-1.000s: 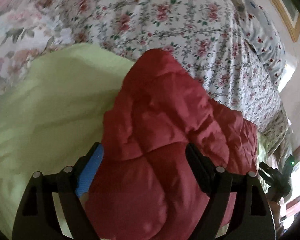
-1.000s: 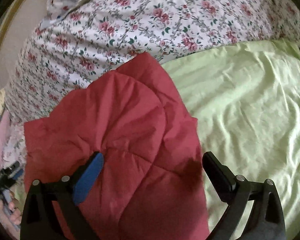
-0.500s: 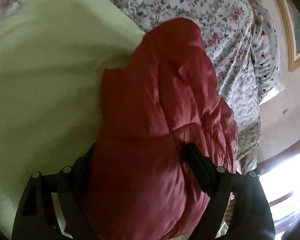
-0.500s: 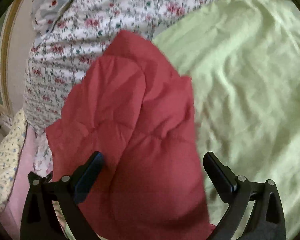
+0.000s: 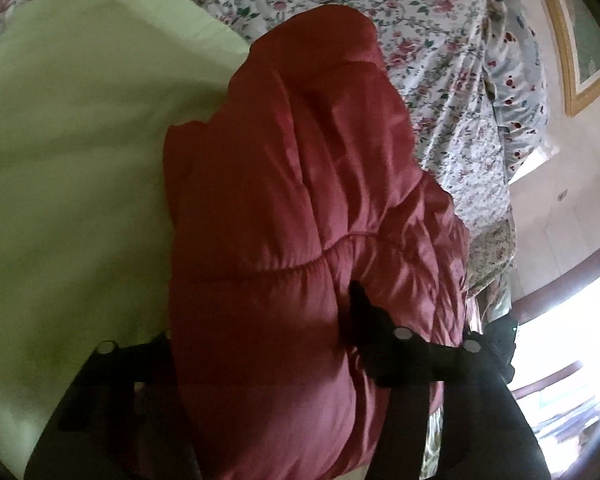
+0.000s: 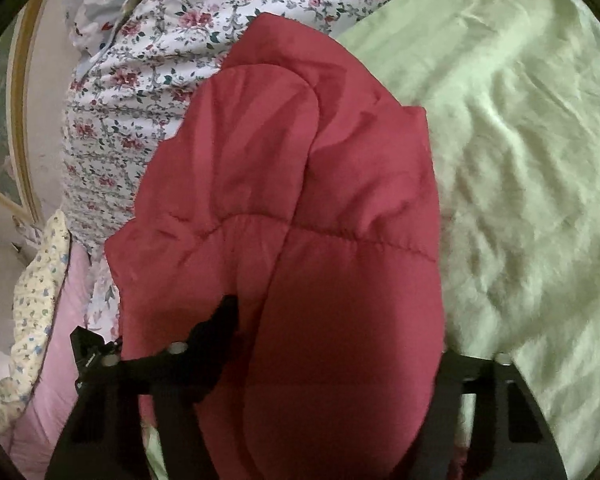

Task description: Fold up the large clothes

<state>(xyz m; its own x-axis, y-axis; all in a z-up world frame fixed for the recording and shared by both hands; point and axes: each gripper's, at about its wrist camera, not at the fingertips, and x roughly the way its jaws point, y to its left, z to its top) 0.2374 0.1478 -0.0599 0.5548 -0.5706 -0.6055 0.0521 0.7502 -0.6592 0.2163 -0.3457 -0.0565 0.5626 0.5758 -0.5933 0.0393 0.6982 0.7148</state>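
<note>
A red quilted puffer jacket (image 5: 300, 208) lies on the light green sheet (image 5: 72, 168) of the bed; it also fills the middle of the right wrist view (image 6: 300, 216). My left gripper (image 5: 260, 320) is shut on the jacket's near edge; one dark finger (image 5: 360, 312) presses into the fabric and the other is hidden under it. My right gripper (image 6: 332, 336) is shut on the jacket's other near part; its left finger (image 6: 220, 320) digs into the fabric and the right finger is hidden behind the jacket.
A floral quilt (image 5: 420, 32) lies beyond the jacket, with a spotted pillow (image 5: 516, 60) by the wall. A gold picture frame (image 5: 572, 40) hangs on the wall. Pink bedding (image 6: 56, 340) and a small-flowered cloth (image 6: 32, 300) lie at the bed's edge. A bright window (image 5: 560, 340) is at the right.
Both grippers have closed on the jacket: the fingers, wide apart before, now pinch into the red fabric. The jacket fills more of both views.
</note>
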